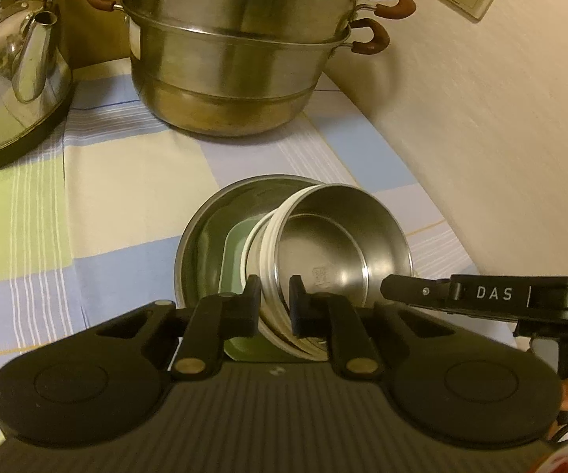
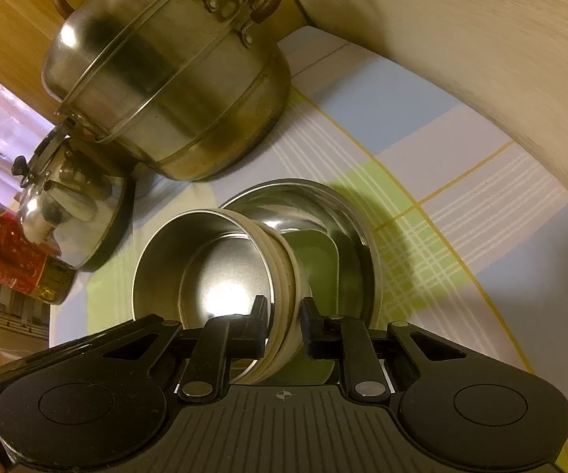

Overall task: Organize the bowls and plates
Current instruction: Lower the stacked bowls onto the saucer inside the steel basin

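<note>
A steel bowl point(image 1: 339, 244) with a white ribbed outside sits tilted in a wide steel plate point(image 1: 205, 232) on the cloth point(image 1: 126, 181), a green dish point(image 1: 232, 260) under it. The left gripper point(image 1: 275, 299) and the right gripper point(image 2: 283, 327) each pinch its rim — on opposite sides. Far behind stand a steamer pot point(image 1: 236, 59) and, to its left, a kettle point(image 1: 12, 79).

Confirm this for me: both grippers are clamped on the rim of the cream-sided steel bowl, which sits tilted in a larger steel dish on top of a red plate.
Not quite. The plate under the tilted bowl is pale green, not red; both wrist views show it. The rest holds: the left gripper and right gripper each clamp the bowl's rim, and it sits in the larger steel dish.
</note>
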### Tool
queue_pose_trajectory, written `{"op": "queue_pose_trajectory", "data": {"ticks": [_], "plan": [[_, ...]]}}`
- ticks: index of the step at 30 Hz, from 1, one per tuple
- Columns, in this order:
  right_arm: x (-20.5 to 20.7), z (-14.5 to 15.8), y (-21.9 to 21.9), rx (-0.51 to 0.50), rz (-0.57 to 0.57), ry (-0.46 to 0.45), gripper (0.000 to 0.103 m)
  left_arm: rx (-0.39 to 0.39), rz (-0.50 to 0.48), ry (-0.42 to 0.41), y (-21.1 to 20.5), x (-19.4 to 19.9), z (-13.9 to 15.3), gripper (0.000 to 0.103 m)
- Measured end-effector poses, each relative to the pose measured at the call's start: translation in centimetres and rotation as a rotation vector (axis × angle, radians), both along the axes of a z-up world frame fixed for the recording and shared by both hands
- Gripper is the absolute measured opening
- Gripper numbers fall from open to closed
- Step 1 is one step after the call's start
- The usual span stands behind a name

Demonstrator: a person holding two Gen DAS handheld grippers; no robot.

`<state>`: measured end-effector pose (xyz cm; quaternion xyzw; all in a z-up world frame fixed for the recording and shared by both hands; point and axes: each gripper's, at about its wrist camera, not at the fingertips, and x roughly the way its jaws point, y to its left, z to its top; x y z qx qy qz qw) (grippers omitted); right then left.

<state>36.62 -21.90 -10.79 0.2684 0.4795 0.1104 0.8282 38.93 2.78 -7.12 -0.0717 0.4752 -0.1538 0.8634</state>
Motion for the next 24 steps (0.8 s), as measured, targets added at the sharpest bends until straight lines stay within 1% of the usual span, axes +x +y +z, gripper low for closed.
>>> {"op": "queue_pose_trajectory", "data": {"ticks": [5,6,10,15,21,24], "plan": [[0.5,0.2,-0.6,0.039,-0.024,0.058,0.012,-0.019,0.003,0.018,0.3,0.5,0.0,0.012],[0.6,0.4,-0.8,0.051,-0.03,0.067,0.009,-0.022,0.007,0.022,0.4,0.5,0.0,0.012],[1.1,0.9,-1.4,0.093,-0.052,0.103,0.009,-0.043,0.026,0.056,0.8,1.0,-0.3,0.012],[1.1,1.1,-1.4,0.112,-0.068,0.133,0.01,-0.045,0.028,0.059,0.9,1.0,-0.2,0.012],[1.5,0.9,-2.1,0.182,-0.121,0.196,0.01,-0.046,0.033,0.068,0.8,1.5,-0.2,0.012],[1.7,0.8,-2.3,0.201,-0.131,0.211,0.011,-0.045,0.037,0.073,0.8,1.7,-0.3,0.012]]}}
